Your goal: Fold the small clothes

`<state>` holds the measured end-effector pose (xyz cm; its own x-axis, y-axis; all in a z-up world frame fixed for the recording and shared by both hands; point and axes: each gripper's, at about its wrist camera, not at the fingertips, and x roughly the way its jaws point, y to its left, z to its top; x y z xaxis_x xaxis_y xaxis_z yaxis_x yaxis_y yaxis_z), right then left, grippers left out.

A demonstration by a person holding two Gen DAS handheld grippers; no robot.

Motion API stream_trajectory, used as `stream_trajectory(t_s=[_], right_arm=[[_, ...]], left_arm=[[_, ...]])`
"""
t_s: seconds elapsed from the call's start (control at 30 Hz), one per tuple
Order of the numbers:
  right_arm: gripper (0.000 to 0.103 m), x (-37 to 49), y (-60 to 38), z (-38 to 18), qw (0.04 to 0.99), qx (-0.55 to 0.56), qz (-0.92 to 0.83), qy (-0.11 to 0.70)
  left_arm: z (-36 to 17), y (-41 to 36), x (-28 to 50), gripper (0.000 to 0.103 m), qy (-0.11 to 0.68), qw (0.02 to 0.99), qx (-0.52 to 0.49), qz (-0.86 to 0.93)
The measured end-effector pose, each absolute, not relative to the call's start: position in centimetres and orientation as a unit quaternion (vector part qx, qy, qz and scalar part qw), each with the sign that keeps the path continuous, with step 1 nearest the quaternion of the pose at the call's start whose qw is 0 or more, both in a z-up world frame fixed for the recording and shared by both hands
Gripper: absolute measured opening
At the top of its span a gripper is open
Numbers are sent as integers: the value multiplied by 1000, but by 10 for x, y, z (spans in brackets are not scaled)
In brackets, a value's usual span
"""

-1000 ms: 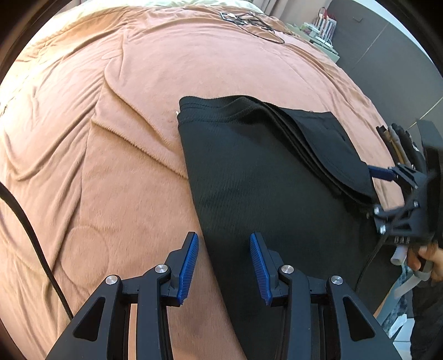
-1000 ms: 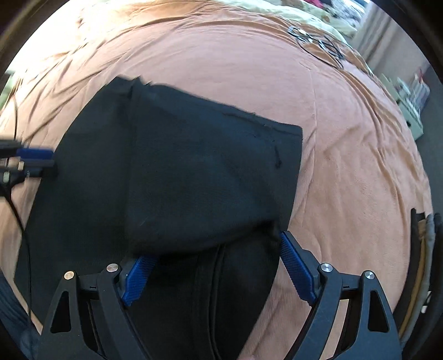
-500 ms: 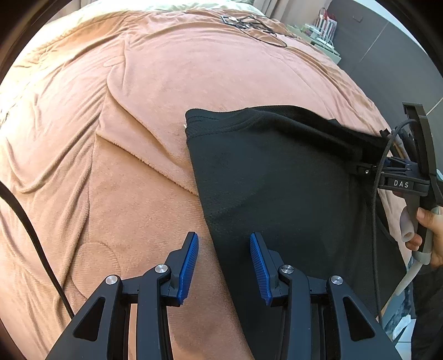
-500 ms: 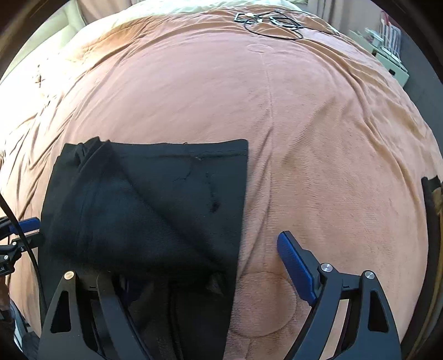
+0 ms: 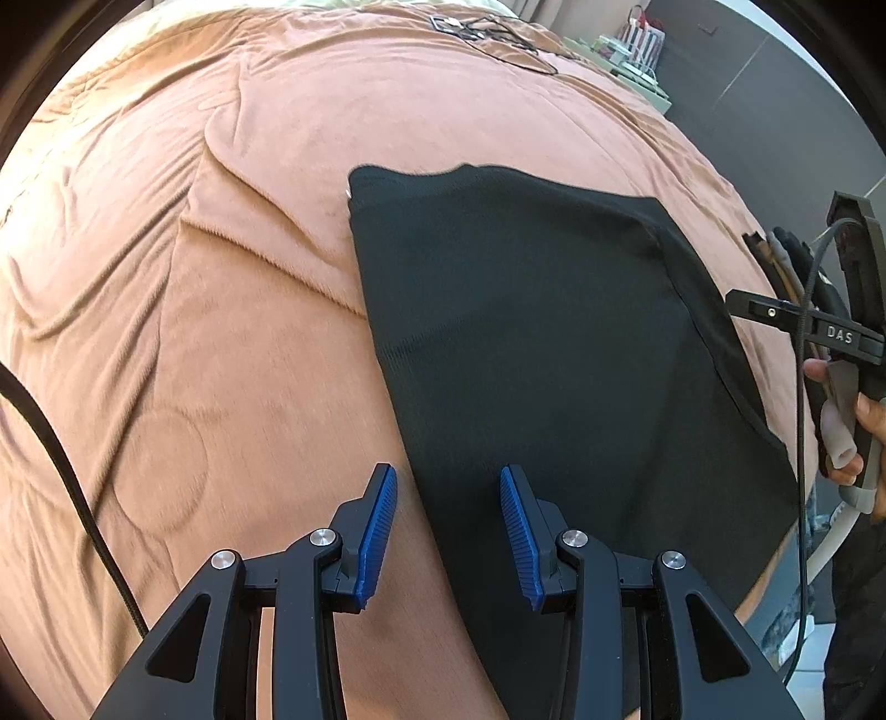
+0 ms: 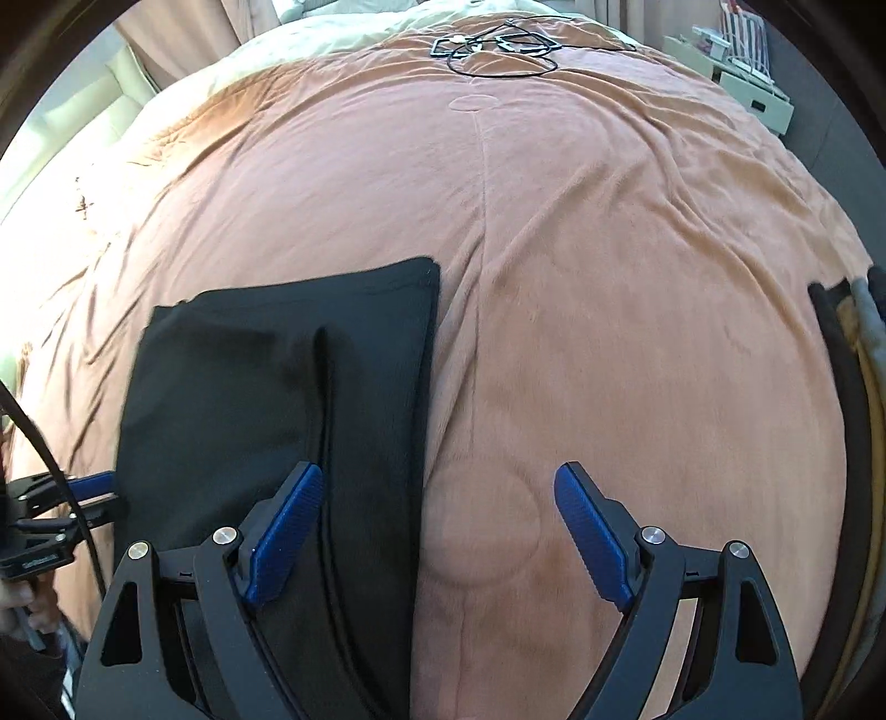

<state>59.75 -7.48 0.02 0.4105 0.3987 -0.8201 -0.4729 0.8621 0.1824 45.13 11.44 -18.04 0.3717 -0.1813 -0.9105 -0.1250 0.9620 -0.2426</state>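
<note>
A black knit garment (image 5: 531,343), folded into a flat rectangle, lies on the rust-brown plush blanket (image 5: 221,310) covering the bed, close to the bed's near edge. The left claw (image 5: 447,531) hangs over the garment's near left edge, its blue ribbed pads moderately apart and gripping nothing. The right claw (image 6: 437,531) is spread wide over the garment's right edge, with cloth and bare blanket showing between its pads and nothing pinched. A tangle of thin black cable (image 6: 498,47) rests near the bed's far edge.
</note>
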Motion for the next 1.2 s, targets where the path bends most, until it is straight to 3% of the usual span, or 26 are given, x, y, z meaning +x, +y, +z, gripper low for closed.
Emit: stream_trajectory(t_s=[0.17,0.23,0.33,0.6,0.73,0.87,1.0,1.2], right_arm=[[83,570,-97,6,829,-17,293,476],[66,558,-105,6,825,-17,302,477],[53,540,-116,2,817,-19,311,485],[51,505,-144,-15,810,-11,298,505],[35,492,-158,-18,806,5,298,511],[25,476,-162,-18,804,11,304,510],[6,462,-164,-21,806,8,307,506],[5,449,-162,-25,809,11,305,502]], left_arm=[[-181,105,429,41,567,811,-141,-28],[-183,100,420,41,572,807,-143,-34],[-184,95,408,41,577,803,-142,-37],[-181,86,384,41,587,795,-145,-43],[-182,79,373,41,593,791,-142,-49],[-182,77,365,37,596,788,-147,-49],[-183,75,360,28,600,783,-155,-55],[-184,73,356,20,600,780,-168,-57]])
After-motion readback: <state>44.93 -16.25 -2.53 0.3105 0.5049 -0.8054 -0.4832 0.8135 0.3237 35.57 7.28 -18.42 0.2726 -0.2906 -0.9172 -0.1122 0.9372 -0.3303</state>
